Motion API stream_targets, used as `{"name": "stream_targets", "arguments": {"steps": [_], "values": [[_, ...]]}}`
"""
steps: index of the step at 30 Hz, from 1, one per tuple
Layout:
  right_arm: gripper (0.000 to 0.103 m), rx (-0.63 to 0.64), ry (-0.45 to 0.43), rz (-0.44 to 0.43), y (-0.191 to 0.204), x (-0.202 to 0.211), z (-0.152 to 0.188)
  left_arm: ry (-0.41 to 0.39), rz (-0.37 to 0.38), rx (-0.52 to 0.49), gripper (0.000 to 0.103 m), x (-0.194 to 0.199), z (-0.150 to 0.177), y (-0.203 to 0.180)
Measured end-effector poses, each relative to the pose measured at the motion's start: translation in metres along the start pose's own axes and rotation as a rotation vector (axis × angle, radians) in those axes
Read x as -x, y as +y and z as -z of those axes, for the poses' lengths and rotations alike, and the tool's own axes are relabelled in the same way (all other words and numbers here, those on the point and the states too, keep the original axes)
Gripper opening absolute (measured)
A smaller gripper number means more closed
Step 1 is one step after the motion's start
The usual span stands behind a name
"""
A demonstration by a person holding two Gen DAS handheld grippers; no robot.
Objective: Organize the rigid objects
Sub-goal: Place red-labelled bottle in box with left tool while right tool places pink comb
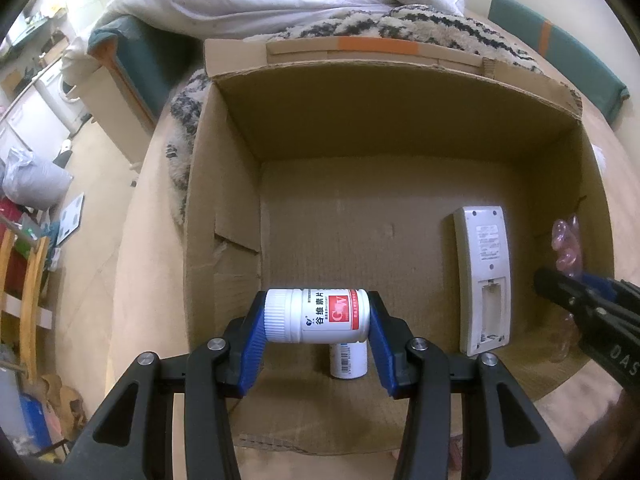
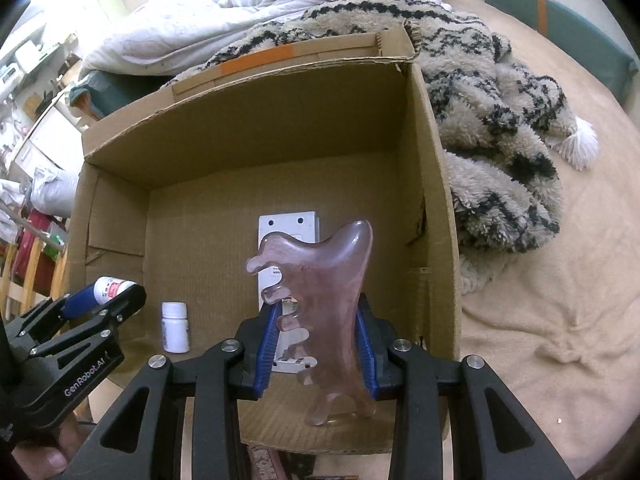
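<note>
While both grippers hang over the open brown cardboard box (image 1: 240,184), the step in hand is judged to be the placing of two held items on its floor.

Item 1, nearest in the left wrist view: a white plastic pill bottle with a ribbed white cap and a red-and-white label (image 1: 316,315). It is held crosswise in the left gripper (image 1: 316,320), the blue pads pressing on cap end and base, jaws at a moderate spread. Its long axis runs from 9 to 3 o'clock, cap toward 9.

Item 2, directly beneath: a second small white bottle with a barcode label (image 1: 348,360), standing upright on the box floor at 6 o'clock.

Item 3, at 3 o'clock on the floor: a long white plastic remote control (image 1: 484,276), lying back upward with its battery bay uncovered, long axis roughly 12 to 6.

Item 4, right wrist view: a translucent pink scraping board with a wavy comb edge (image 2: 320,300), clamped by its flat sides in the right gripper (image 2: 318,344), jaws fairly narrow. Its long axis points toward 12 o'clock, comb edge facing 9.

Next move, as judged: each item is to be lowered onto bare cardboard clear of the standing bottle and the remote, then released.

Beyond the box, at 12 o'clock: a cream-and-black fleece blanket (image 2: 500,120).
</note>
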State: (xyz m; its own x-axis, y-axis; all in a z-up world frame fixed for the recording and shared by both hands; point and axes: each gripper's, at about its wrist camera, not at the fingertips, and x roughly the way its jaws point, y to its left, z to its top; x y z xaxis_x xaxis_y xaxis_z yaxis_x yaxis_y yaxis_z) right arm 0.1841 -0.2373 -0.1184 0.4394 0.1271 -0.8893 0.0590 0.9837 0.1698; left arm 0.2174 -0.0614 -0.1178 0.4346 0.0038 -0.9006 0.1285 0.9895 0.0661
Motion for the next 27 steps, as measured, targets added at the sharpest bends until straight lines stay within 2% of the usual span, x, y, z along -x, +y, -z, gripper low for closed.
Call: {"name": "stream_targets", "arguments": {"steps": [10, 12, 13, 14, 15, 17, 19, 27], "values": [[0.036, -0.022, -0.001, -0.015, -0.002, 0.0, 0.0, 0.002, 0.001, -0.015, 0.043, 0.001, 0.001, -0.003], [0.046, -0.043, 0.003, -0.032, -0.004, 0.001, -0.001, 0.004, 0.005, -0.028, 0.045, 0.001, 0.002, -0.005], [0.058, -0.056, -0.009, -0.051, -0.005, 0.004, -0.001, 0.002, 0.006, -0.036, 0.045, 0.002, 0.002, -0.007], [0.066, -0.065, -0.024, -0.066, -0.006, 0.007, -0.002, 0.0, 0.009, -0.041, 0.051, 0.003, 0.001, -0.008], [0.068, -0.069, -0.035, -0.074, -0.006, 0.009, -0.002, -0.002, 0.015, -0.041, 0.059, 0.004, 0.001, -0.009], [0.074, -0.076, -0.054, -0.089, -0.006, 0.013, -0.004, -0.015, 0.025, -0.036, 0.068, 0.007, 0.001, -0.009], [0.079, -0.088, -0.056, -0.113, -0.007, 0.014, -0.005, -0.019, 0.026, -0.034, 0.07, 0.009, 0.001, -0.01], [0.082, -0.098, -0.017, -0.184, -0.004, 0.009, -0.006, -0.036, 0.03, -0.026, 0.07, 0.02, 0.002, -0.005]]}}
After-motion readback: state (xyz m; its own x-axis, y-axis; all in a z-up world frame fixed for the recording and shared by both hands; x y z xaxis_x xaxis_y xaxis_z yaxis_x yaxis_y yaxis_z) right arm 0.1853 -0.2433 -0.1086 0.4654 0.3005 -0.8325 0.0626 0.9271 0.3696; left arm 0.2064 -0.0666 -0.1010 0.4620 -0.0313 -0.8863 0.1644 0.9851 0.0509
